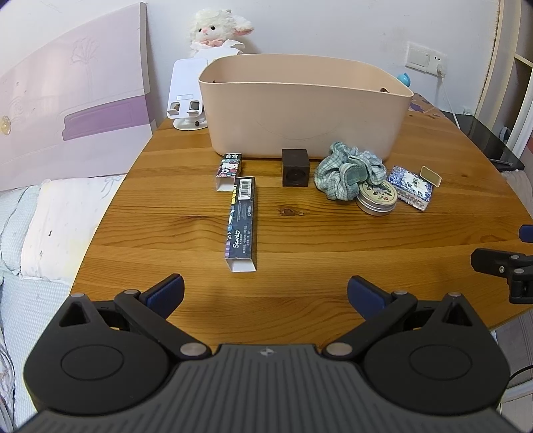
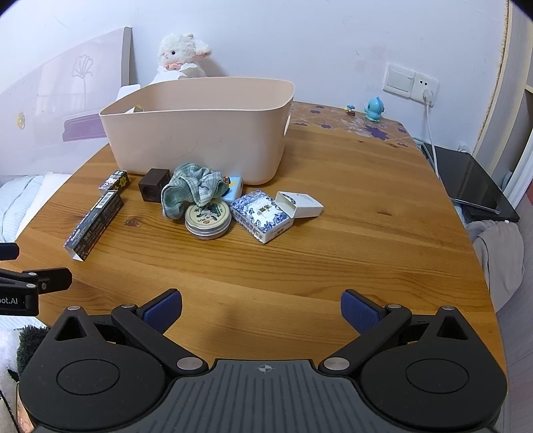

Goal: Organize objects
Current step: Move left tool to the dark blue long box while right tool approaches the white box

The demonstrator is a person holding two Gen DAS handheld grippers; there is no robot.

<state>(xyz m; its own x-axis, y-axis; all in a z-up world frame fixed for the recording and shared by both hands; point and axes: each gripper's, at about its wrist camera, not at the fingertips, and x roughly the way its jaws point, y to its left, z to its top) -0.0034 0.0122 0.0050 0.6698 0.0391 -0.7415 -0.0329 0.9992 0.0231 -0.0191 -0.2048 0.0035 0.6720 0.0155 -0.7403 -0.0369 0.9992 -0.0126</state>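
A beige plastic bin (image 1: 304, 103) (image 2: 200, 130) stands at the back of the wooden table (image 1: 299, 249). In front of it lie a long dark box (image 1: 242, 223) (image 2: 95, 224), a small cartoon box (image 1: 229, 171) (image 2: 114, 182), a dark brown cube (image 1: 295, 167) (image 2: 154, 185), a green checked scrunchie (image 1: 348, 170) (image 2: 191, 190), a round tin (image 1: 376, 198) (image 2: 208, 216) and a blue-and-white patterned box (image 1: 411, 188) (image 2: 263, 216). A white flip-top box (image 2: 299, 205) lies beside it. My left gripper (image 1: 265, 294) and right gripper (image 2: 261, 309) are open, empty, near the front edge.
A white phone stand (image 1: 186, 96) and a plush lamb (image 1: 216, 30) (image 2: 181, 55) are behind the bin. A blue figurine (image 2: 374, 108) stands at the back right. A bed (image 1: 40, 226) lies left of the table. A dark tablet (image 2: 473, 183) lies off the right edge.
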